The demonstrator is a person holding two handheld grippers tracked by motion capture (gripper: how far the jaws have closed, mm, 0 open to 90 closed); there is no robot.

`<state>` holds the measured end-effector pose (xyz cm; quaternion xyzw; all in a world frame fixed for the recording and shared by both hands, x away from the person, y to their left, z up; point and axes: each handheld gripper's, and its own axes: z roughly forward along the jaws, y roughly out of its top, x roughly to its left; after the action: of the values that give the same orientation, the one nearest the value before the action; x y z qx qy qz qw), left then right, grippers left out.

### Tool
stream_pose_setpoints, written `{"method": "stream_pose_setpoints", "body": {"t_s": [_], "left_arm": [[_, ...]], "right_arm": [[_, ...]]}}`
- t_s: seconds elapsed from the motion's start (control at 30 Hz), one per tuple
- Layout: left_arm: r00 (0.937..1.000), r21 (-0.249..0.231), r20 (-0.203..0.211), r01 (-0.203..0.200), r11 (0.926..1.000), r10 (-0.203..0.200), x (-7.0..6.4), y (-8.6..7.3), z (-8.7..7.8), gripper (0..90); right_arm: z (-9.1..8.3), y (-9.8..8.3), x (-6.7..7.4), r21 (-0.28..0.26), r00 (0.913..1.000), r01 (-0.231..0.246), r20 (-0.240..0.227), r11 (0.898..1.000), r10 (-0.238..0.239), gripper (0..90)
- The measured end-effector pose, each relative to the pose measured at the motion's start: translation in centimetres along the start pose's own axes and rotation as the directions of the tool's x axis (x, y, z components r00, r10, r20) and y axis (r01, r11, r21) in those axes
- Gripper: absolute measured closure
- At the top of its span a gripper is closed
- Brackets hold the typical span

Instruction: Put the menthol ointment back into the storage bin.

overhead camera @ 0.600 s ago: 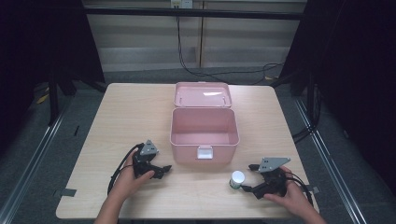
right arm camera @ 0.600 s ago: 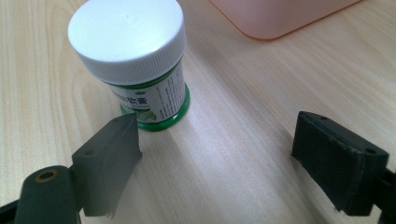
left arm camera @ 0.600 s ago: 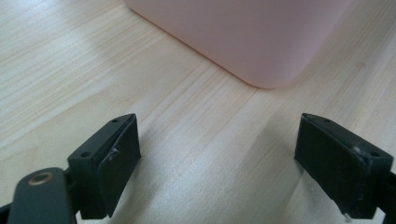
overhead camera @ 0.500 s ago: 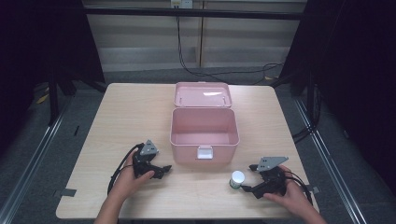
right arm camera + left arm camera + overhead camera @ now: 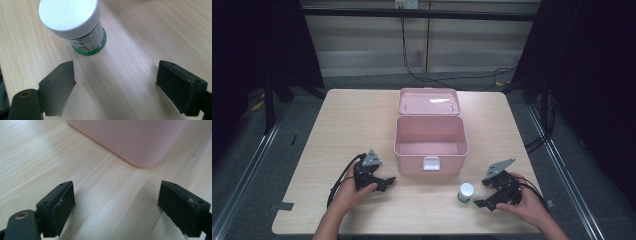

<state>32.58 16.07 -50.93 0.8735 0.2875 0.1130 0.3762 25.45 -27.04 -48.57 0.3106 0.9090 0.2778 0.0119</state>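
Small jar (image 5: pixel 466 192) stands upright on the tabletop (image 5: pixel 352 125), in front of the open pink box (image 5: pixel 430 142) and toward its right corner, just beside the right tool (image 5: pixel 482 199). In the right gripper view the jar (image 5: pixel 75 25) sits ahead of the jaws and left of their centre line, not between them.

Right tool (image 5: pixel 115 87): jaws wide, nothing held. Left tool (image 5: pixel 388 181): jaws wide and empty too, resting low on the tabletop near the box's front left corner; in the left gripper view (image 5: pixel 116 206) only bare wood lies between the jaws, with the box (image 5: pixel 135 140) ahead.

Handling estimate:
- Jar looks like rigid plastic, with a white ribbed screw cap, a printed label and a green base. Probably light; contents unknown.
- Stiff, so a firm pinch should not deform it.
- The label wall is likely smooth and a bit slippery; the ribbed cap offers better friction.
- It is narrow and upright, so a sideways nudge could tip it or roll it away.

Grasp plan: centre the jaws across the body just under the cap, or on the cap's ribs, and close squarely from both sides.
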Motion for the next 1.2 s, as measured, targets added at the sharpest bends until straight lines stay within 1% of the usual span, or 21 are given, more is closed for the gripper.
{"method": "stream_pose_setpoints", "body": {"t_s": [0.03, 0.07, 0.13, 0.2, 0.23, 0.27, 0.3, 0.4, 0.47, 0.5, 0.53, 0.57, 0.6, 0.73, 0.77, 0.8, 0.87, 1.03, 1.07, 1.17, 1.2], "left_arm": [[1.0, 0.0, 0.0, 0.0, 1.0, 0.0, 0.0, 0.0, 0.0, 13.6], [1.0, 0.0, 0.001, 0.0, 1.0, 0.0, 0.0, 0.0, 0.0, 13.5], [1.0, 0.0, 0.001, 0.0, 1.0, 0.0, 0.0, 0.0, 0.0, 13.5], [1.0, 0.0, 0.001, 0.0, 1.0, 0.0, 0.0, 0.0, 0.0, 13.5], [1.0, 0.0, 0.0, -0.001, 1.0, 0.001, 0.0, 0.0, 0.0, 13.5], [1.0, 0.0, 0.001, 0.0, 1.0, 0.0, 0.0, 0.0, 0.0, 13.5], [1.0, 0.0, 0.001, 0.0, 1.0, 0.0, 0.0, 0.0, 0.0, 13.5], [1.0, 0.0, 0.001, 0.0, 1.0, 0.0, 0.0, 0.0, 0.0, 13.5], [1.0, 0.001, 0.0, 0.0, 1.0, 0.0, 0.0, 0.0, 0.0, 13.5], [1.0, 0.0, 0.001, 0.0, 1.0, 0.0, 0.0, 0.0, 0.0, 13.5], [1.0, 0.0, 0.001, 0.0, 1.0, 0.0, 0.0, 0.0, 0.0, 13.5], [1.0, 0.0, 0.001, 0.0, 1.0, 0.0, 0.0, 0.0, 0.0, 13.5], [1.0, 0.001, 0.001, -0.001, 1.0, 0.001, 0.0, 0.0, 0.0, 13.5], [1.0, 0.001, 0.0, 0.0, 1.0, 0.0, 0.0, 0.0, 0.0, 13.5], [1.0, 0.001, 0.0, 0.0, 1.0, 0.0, 0.0, 0.0, 0.0, 13.5], [1.0, 0.001, 0.001, 0.0, 1.0, 0.0, 0.0, 0.0, 0.0, 13.5], [1.0, 0.001, 0.0, 0.0, 1.0, 0.0, 0.0, 0.0, 0.0, 13.5], [1.0, 0.001, 0.0, 0.0, 1.0, 0.0, 0.0, 0.0, 0.0, 13.5], [1.0, 0.001, 0.0, 0.0, 1.0, 0.0, 0.0, 0.0, 0.0, 13.5], [1.0, 0.001, 0.0, 0.0, 1.0, 0.0, 0.0, 0.0, 0.0, 13.4], [1.0, 0.001, 0.001, 0.0, 1.0, 0.0, 0.0, 0.0, 0.0, 13.5]], "right_arm": [[0.0, 0.0, 0.0, 0.0, 1.0, 0.0, 0.0, 1.0, 0.0, 14.7], [-0.2, 0.3, 0.0, 0.022, 0.9999, 0.012, -0.01, 1.0, -0.012, 15.3], [-0.2, 0.4, 0.1, 0.033, 0.9998, 0.017, -0.014, 0.999, -0.016, 15.8], [-0.4, 1.1, 0.3, 0.068, 0.9986, 0.043, -0.033, 0.997, -0.041, 20.3], [-0.4, 1.1, 0.3, 0.068, 0.9986, 0.043, -0.033, 0.997, -0.041, 20.3], [-0.5, 1.6, 0.5, 0.087, 0.9975, 0.06, -0.042, 0.994, -0.057, 21.8], [-0.5, 1.9, 0.7, 0.094, 0.9972, 0.062, -0.047, 0.994, -0.058, 22.3], [-0.4, 2.7, 1.0, 0.124, 0.9943, 0.097, -0.058, 0.988, -0.09, 22.9], [-0.3, 3.0, 1.1, 0.13, 0.9937, 0.1, -0.063, 0.986, -0.092, 23.2], [-0.3, 3.3, 1.3, 0.138, 0.9924, 0.11, -0.07, 0.984, -0.101, 23.4], [-0.2, 3.8, 1.6, 0.158, 0.9904, 0.127, -0.074, 0.979, -0.117, 24.1], [-0.2, 3.8, 1.6, 0.158, 0.9904, 0.127, -0.074, 0.979, -0.117, 24.1], [-0.1, 4.2, 1.7, 0.176, 0.988, 0.142, -0.085, 0.974, -0.129, 25.0], [0.2, 4.8, 2.0, 0.191, 0.9862, 0.153, -0.092, 0.97, -0.138, 25.6], [0.2, 5.0, 2.1, 0.199, 0.9849, 0.162, -0.095, 0.967, -0.145, 26.6], [0.4, 5.3, 2.3, 0.221, 0.9837, 0.172, -0.09, 0.96, -0.156, 26.8], [0.4, 5.4, 2.3, 0.224, 0.9846, 0.166, -0.093, 0.96, -0.148, 27.6], [0.2, 6.2, 2.4, 0.237, 0.983, 0.177, -0.091, 0.955, -0.159, 32.4], [0.1, 6.3, 2.4, 0.246, 0.9845, 0.17, -0.087, 0.954, -0.152, 33.5], [0.0, 6.5, 2.4, 0.251, 0.9836, 0.174, -0.091, 0.952, -0.156, 35.1], [0.0, 6.8, 2.4, 0.259, 0.9842, 0.172, -0.086, 0.951, -0.155, 37.0]]}}
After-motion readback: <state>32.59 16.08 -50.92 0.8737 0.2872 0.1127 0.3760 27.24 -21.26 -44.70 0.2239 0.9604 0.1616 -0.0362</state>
